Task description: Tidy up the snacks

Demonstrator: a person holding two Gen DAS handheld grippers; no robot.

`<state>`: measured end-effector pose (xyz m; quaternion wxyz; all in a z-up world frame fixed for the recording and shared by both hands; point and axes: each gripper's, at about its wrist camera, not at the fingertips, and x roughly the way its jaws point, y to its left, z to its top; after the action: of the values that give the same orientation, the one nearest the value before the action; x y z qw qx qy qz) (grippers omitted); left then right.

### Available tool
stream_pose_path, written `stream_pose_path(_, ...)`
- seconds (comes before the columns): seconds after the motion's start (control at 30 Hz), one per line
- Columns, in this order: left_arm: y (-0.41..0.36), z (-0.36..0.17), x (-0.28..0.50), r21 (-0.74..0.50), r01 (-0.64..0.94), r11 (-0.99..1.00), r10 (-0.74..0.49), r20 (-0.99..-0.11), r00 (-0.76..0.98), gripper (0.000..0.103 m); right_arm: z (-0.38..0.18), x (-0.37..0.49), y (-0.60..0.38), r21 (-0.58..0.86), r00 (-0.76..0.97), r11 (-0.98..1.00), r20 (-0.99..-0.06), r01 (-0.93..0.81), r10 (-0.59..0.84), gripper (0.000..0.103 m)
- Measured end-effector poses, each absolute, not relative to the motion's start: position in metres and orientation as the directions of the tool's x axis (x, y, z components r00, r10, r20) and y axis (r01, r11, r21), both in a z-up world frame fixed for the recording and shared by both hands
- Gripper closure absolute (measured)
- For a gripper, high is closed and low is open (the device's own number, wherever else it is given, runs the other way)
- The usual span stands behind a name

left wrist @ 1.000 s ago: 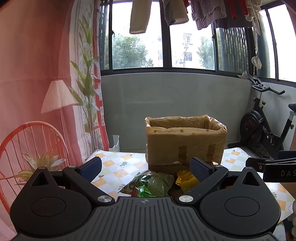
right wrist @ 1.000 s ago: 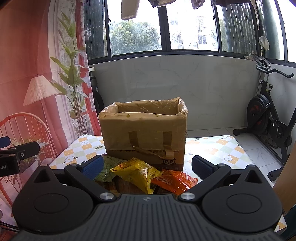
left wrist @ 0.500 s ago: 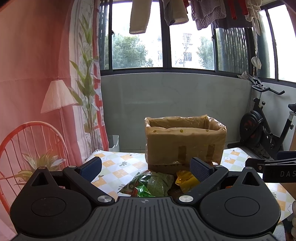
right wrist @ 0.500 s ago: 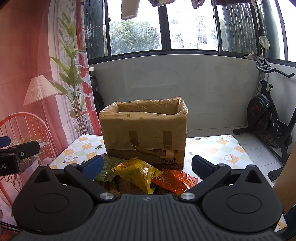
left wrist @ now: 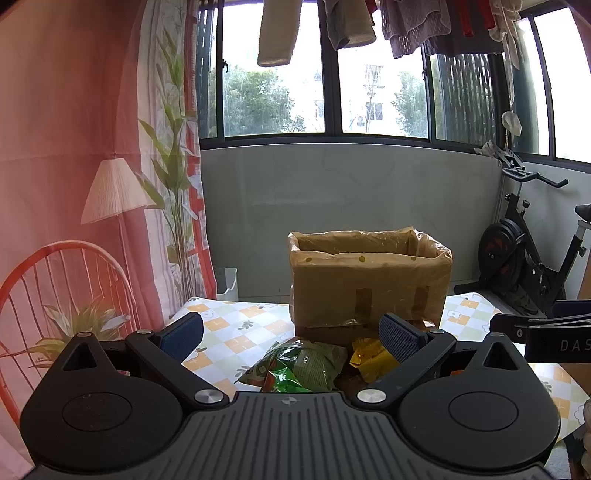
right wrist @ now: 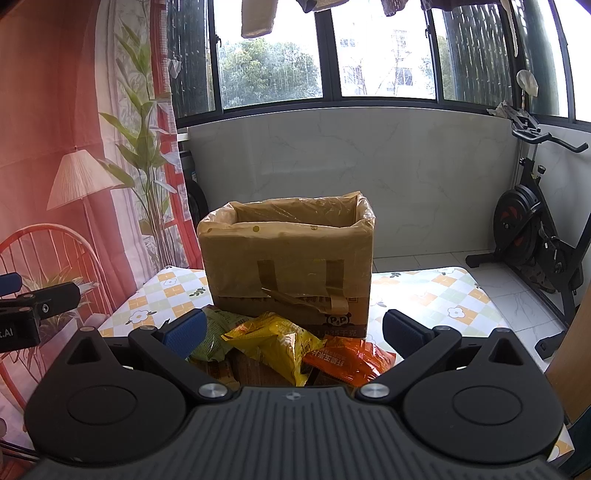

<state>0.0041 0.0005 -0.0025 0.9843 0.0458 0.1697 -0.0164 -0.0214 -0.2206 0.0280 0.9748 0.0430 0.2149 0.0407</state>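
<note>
A cardboard box (left wrist: 369, 284) (right wrist: 288, 269) lined with clear plastic stands open-topped on the checked table (left wrist: 236, 328) (right wrist: 436, 295). In front of it lie snack bags: a green bag (left wrist: 303, 367) (right wrist: 216, 336), a yellow bag (left wrist: 369, 360) (right wrist: 280, 341) and an orange bag (right wrist: 347, 360). My left gripper (left wrist: 291, 334) is open, held above the green bag with nothing between its fingers. My right gripper (right wrist: 293, 328) is open too, hovering over the yellow and orange bags. Each gripper's tip shows at the edge of the other's view.
An exercise bike (left wrist: 524, 254) (right wrist: 535, 225) stands on the floor to the right. A printed backdrop with a lamp, plant and red chair (left wrist: 74, 206) hangs at the left. Laundry (left wrist: 351, 22) hangs over the windows. A white bin (left wrist: 226, 282) sits beyond the table.
</note>
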Motion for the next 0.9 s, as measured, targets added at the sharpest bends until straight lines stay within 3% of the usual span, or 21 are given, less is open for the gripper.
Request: stream_pose_path(0.9,0.0008,-0.003,0.0055,0.083,0.042,0.996,-0.011,-0.339,0.941,0.001,0.0256,-0.024,-0.2176,0.104,0.902,0.993,-0.419,-0.062,0.1,0.0)
